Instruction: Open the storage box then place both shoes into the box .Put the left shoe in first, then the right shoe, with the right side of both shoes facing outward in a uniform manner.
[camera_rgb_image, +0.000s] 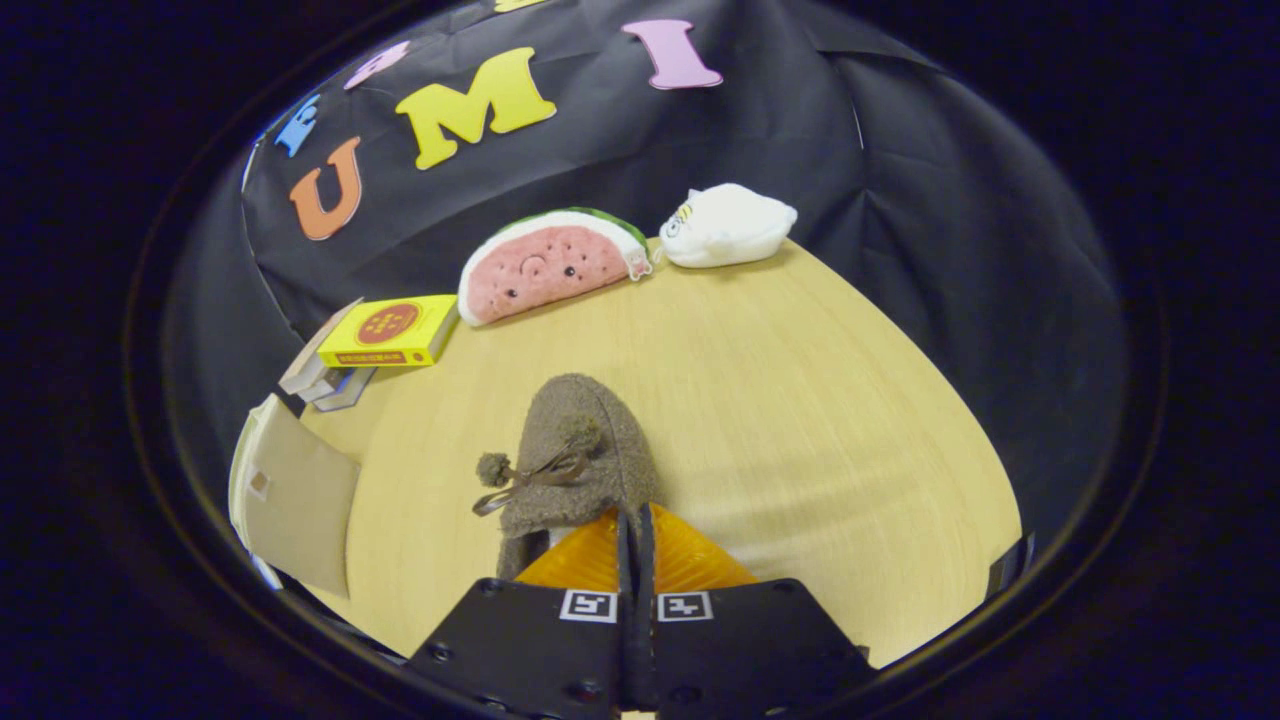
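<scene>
A brown fuzzy shoe with two pom-poms and a bow on its top points away from me over the pale wooden table. My gripper is at the shoe's near end, its fingers drawn almost together on the shoe's rear rim. Whether the shoe rests on the table or hangs just above it cannot be told. To the left of the fingers stands the storage box, seen as a tan panel with a white edge; its inside is hidden.
Beyond the box a yellow carton lies on a small stack of books. At the table's far edge a watermelon-slice plush and a white plush lean against the black cloth wall.
</scene>
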